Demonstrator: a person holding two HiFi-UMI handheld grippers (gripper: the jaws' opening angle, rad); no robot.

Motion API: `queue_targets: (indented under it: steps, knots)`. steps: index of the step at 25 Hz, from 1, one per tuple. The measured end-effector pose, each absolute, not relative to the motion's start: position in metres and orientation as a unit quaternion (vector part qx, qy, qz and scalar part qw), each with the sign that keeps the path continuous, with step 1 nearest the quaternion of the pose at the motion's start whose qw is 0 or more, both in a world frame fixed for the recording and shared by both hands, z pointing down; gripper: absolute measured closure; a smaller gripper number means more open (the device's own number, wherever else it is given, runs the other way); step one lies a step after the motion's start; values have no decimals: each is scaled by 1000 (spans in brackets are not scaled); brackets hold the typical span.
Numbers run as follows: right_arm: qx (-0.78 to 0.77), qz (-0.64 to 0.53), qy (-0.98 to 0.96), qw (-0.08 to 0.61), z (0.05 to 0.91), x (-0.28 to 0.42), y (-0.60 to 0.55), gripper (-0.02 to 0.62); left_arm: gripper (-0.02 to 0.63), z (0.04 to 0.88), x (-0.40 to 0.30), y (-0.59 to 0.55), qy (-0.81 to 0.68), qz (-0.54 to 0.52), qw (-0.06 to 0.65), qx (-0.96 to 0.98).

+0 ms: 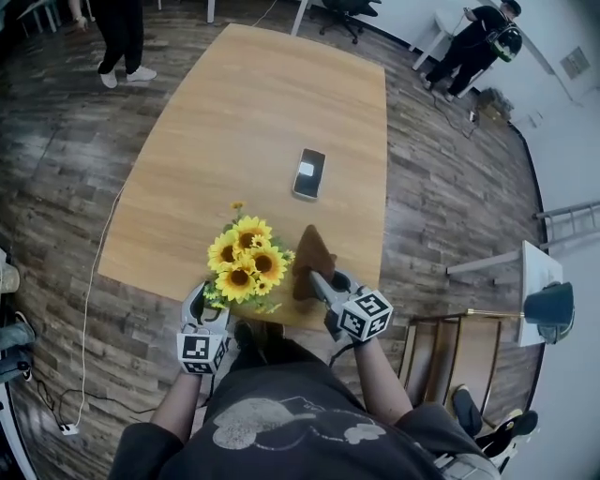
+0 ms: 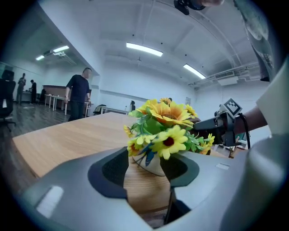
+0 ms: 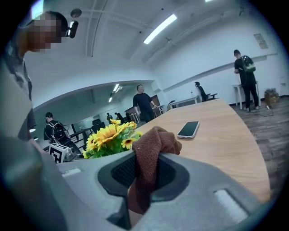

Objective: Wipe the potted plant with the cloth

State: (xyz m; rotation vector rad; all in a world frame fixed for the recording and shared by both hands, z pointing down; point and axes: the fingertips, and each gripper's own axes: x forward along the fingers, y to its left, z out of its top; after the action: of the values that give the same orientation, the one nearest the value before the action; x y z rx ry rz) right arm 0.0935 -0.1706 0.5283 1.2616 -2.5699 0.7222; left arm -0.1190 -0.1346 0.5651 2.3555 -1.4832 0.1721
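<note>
Potted plant [image 1: 246,261] and cloth [image 1: 312,255] gripped on the near side of the phone [image 1: 308,173].
The plant's white pot is clasped between the narrowed jaws of the left gripper [image 1: 202,305], nearer the person than the phone and off to its left. The brown cloth is pinched between the closed jaws of the right gripper [image 1: 319,281] and is held up straight below the phone, on the wooden table [image 1: 234,122].

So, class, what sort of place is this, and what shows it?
Probably an open office or lab: a long table, a chair beyond it, and strip lights overhead.
</note>
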Motion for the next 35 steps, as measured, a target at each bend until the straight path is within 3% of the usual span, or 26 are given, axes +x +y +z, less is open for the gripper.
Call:
queue_targets:
  steps: [5,14,35]
  knots:
    - [425,238,-869,83,521,87,-156,540,387,553,-133,-133,-548,22,192,814]
    - [404,226,-884,60,510,94,-121,540,437,533,-117,-97,-571,21,160,805]
    - [367,198,-909,7,487,158,91,540,531,454,-34,103,-602,-21,80,794]
